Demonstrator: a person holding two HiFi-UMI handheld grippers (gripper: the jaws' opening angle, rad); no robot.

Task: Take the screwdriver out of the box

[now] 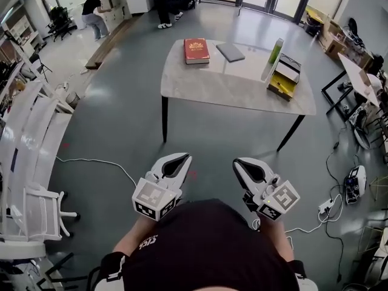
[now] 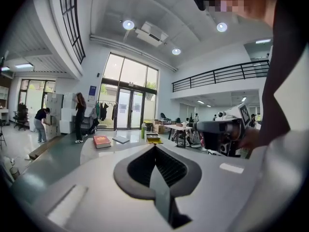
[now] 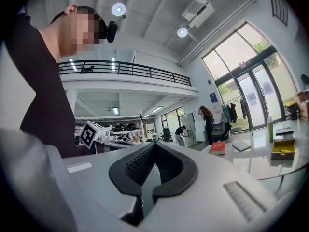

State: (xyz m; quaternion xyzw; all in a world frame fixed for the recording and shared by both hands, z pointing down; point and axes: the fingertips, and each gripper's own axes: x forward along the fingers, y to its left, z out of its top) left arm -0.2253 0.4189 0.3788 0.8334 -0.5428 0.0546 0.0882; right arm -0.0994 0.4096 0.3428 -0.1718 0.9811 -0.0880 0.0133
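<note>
The box (image 1: 285, 77) is yellow and black and lies on the right end of the white table (image 1: 230, 90), well ahead of me. It also shows small in the left gripper view as the box (image 2: 153, 138) and at the edge of the right gripper view as the box (image 3: 282, 148). No screwdriver is visible in any view. My left gripper (image 1: 182, 157) and right gripper (image 1: 237, 162) are held close to my body over the floor, far short of the table. The left gripper (image 2: 155, 147) is shut with nothing in it, and so is the right gripper (image 3: 154, 144).
On the table lie a red book (image 1: 196, 50), a grey tablet (image 1: 230, 52) and a green bottle (image 1: 274, 56). White chairs (image 1: 30, 162) line the left. Cables and a power strip (image 1: 327, 208) lie on the floor at right. People (image 1: 94, 11) stand far back.
</note>
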